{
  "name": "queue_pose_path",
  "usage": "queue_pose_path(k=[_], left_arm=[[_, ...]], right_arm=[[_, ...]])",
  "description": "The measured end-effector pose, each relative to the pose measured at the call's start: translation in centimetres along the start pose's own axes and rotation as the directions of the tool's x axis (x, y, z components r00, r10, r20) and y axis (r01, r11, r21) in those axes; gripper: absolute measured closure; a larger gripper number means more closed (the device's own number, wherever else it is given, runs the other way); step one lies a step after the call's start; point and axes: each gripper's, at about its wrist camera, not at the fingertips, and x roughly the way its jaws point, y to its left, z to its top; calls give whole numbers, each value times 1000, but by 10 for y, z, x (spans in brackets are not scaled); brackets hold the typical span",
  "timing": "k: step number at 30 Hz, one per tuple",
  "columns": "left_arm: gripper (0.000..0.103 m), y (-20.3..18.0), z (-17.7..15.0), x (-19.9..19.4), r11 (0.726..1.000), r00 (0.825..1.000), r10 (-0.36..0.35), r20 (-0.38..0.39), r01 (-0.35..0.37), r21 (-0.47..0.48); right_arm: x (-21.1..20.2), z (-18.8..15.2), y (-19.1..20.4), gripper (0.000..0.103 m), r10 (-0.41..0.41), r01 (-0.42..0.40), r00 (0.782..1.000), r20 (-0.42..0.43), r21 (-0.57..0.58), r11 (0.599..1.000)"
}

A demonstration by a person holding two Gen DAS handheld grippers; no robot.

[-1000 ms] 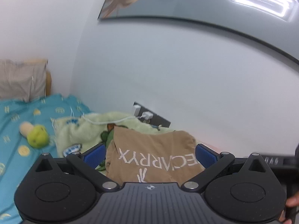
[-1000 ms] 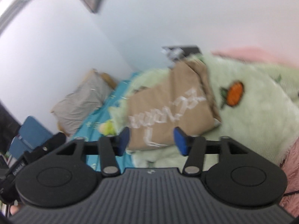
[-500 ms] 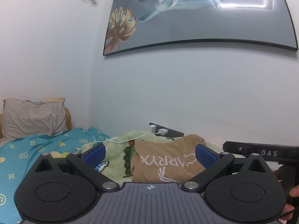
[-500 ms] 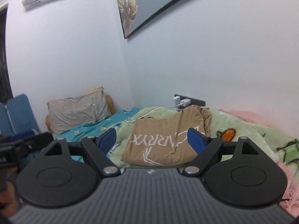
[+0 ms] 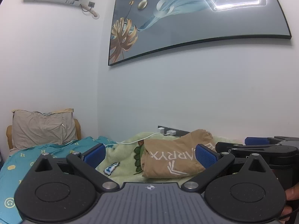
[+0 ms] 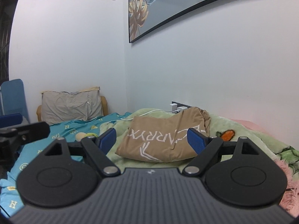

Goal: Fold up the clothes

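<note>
While resting on the green blanket [image 6: 243,130] near the wall, already a compact folded bundle, tan shirt [image 6: 164,138]; left gripper [image 5: 149,153] and right gripper [image 6: 151,139] both spread wide, empty, held short of it; no other loose clothing visible to fold

L gripper [image 5: 150,152] & R gripper [image 6: 152,137] level, side by side, jaws wide apart, nothing held

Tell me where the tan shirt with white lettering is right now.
The folded tan shirt lies on the green fleece blanket against the wall, just below the wall socket, centred ahead of both open grippers in each wrist view.
</note>
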Motion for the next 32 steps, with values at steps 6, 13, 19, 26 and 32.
queue_pose_path(k=[6,13,19,26,32], left_arm=[[0,0,-3,-2,1000,1000,12,-4,-12,-17],[0,-2,-3,-7,1000,1000,20,-2,-20,-21],[0,-2,0,-12,999,1000,25,2,-25,-26],[0,-6,1,-18,999,999,34,6,-34,-14],[0,-9,3,-21,1000,1000,23,11,-23,-11]], right_arm=[[-5,0,1,18,-1,1,1000,2,-2,1000],[-11,0,2,18,-3,3,1000,5,-10,1000],[-16,2,0,18,-3,3,1000,5,-10,1000],[-20,5,-3,19,-9,9,1000,13,-12,1000],[-19,3,-5,18,-14,14,1000,0,-8,1000]])
